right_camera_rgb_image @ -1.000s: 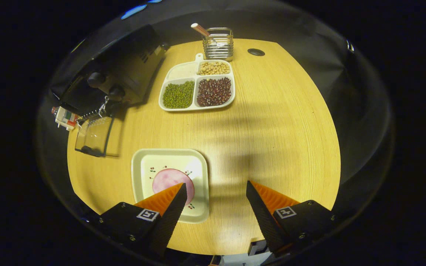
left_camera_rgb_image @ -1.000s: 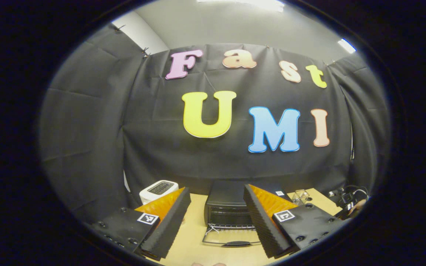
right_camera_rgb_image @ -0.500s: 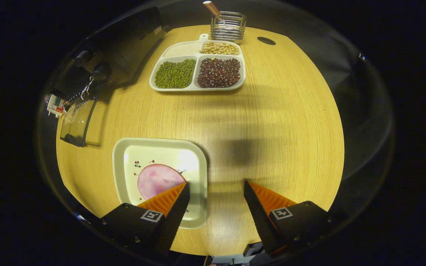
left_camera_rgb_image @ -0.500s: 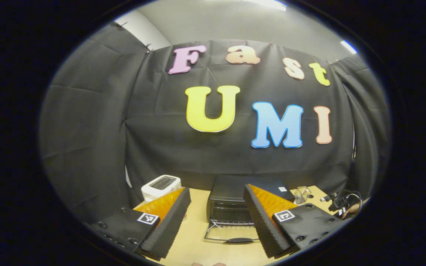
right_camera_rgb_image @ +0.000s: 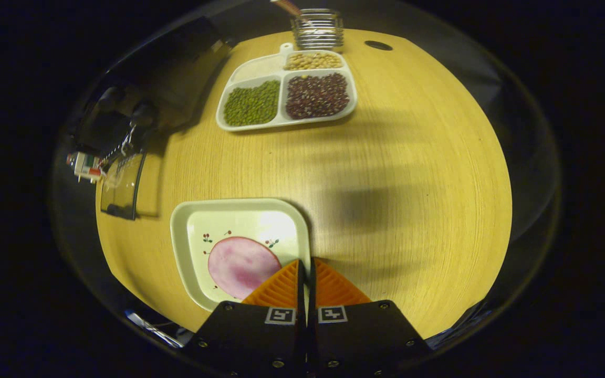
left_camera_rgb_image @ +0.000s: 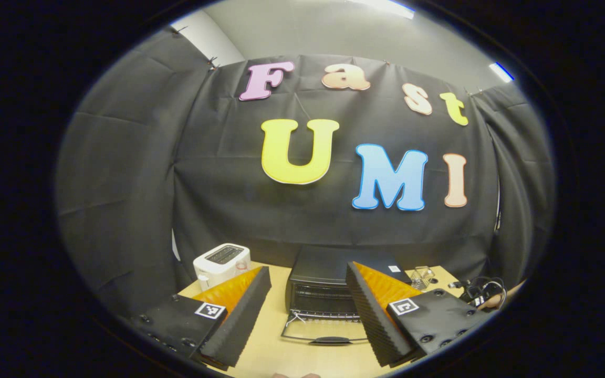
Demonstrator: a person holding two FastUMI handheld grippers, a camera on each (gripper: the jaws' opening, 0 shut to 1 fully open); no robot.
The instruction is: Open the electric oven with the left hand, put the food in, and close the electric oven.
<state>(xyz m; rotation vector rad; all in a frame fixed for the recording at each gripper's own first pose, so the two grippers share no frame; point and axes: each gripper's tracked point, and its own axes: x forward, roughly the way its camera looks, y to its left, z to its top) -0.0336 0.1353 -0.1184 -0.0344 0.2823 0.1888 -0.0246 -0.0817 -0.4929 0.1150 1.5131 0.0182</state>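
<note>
The right gripper (right_camera_rgb_image: 306,273), spread wide half a second ago, now has its fingers pressed together over the near right edge of the square plate (right_camera_rgb_image: 187,252) on the worktop (right_camera_rgb_image: 413,173); whether the rim is actually pinched between them cannot be told. The pink slice of food (right_camera_rgb_image: 239,265) lies on that plate, just left of the fingers, as it did before.

The left gripper (left_camera_rgb_image: 308,304) hangs above the worktop with its fingers wide apart and nothing between them, unchanged apart from a slight shift of its view. Beyond it the black electric oven (left_camera_rgb_image: 329,286) stands with its glass door (left_camera_rgb_image: 323,333) folded down flat. A white toaster (left_camera_rgb_image: 221,262) sits to the oven's left and a wire basket (left_camera_rgb_image: 422,274) to its right.

From the right gripper view, a divided tray (right_camera_rgb_image: 287,89) of green, dark red and pale beans rests at the far side of the worktop. A small label on the oven top is too small to read.
</note>
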